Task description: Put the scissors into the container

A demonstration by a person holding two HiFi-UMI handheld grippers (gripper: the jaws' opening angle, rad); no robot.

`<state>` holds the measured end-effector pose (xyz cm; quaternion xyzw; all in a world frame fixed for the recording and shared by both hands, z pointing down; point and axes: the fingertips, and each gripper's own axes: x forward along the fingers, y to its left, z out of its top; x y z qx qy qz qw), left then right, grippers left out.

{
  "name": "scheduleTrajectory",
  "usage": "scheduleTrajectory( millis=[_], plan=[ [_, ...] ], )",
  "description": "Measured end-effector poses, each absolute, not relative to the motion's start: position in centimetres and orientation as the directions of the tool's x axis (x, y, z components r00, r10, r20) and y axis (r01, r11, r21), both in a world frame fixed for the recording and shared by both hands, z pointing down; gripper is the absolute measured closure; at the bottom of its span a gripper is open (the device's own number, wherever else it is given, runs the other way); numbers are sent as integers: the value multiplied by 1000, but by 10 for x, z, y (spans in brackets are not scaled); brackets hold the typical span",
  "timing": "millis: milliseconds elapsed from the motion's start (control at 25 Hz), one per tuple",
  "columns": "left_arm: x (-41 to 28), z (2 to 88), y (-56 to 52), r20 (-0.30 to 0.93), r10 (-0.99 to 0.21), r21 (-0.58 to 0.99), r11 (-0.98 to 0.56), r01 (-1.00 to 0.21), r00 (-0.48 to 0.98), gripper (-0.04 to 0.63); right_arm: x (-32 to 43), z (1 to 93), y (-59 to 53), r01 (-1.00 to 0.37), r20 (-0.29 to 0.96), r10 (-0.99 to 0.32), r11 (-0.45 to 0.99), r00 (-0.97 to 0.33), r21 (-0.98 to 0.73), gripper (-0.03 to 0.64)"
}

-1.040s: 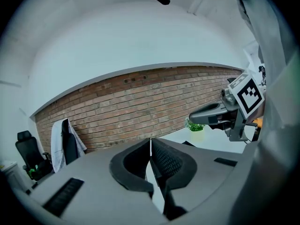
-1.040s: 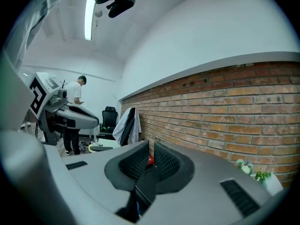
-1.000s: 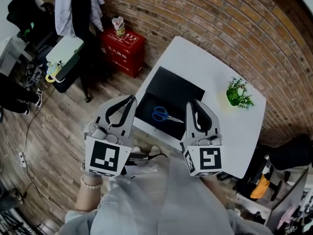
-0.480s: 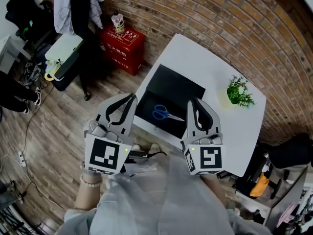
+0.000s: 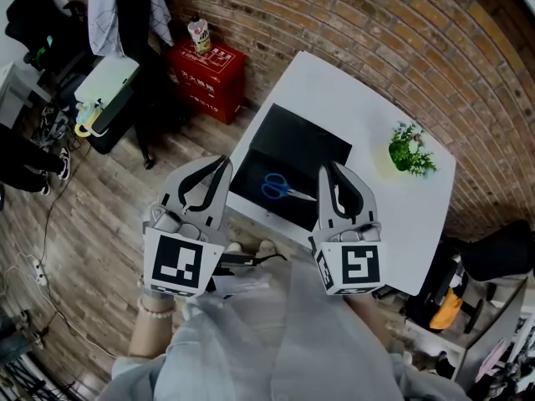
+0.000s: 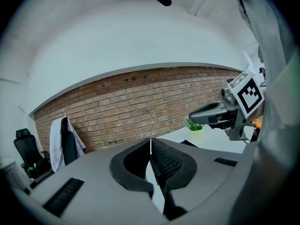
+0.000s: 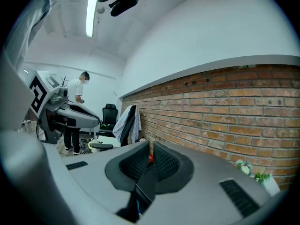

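Both tongs are closed on nothing: your left gripper (image 5: 224, 167) and right gripper (image 5: 328, 171) hover just short of the white table's (image 5: 393, 215) near edge. The scissors (image 5: 284, 191) lie between and just beyond their tips, on the black container (image 5: 301, 144). Their long axis runs along that edge, blue handles leftward. The blades point toward your right gripper, which looks nearer.
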<state>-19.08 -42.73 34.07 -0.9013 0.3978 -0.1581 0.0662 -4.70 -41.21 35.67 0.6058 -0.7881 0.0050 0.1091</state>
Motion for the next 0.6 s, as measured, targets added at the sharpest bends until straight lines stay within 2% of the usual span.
scheduleTrajectory(
  millis=[600],
  plan=[
    [-189, 340, -426, 216, -736, -240, -677, -695, 642, 569, -47, 360, -408, -955, 192, -951, 268, -241, 130, 560]
  ],
)
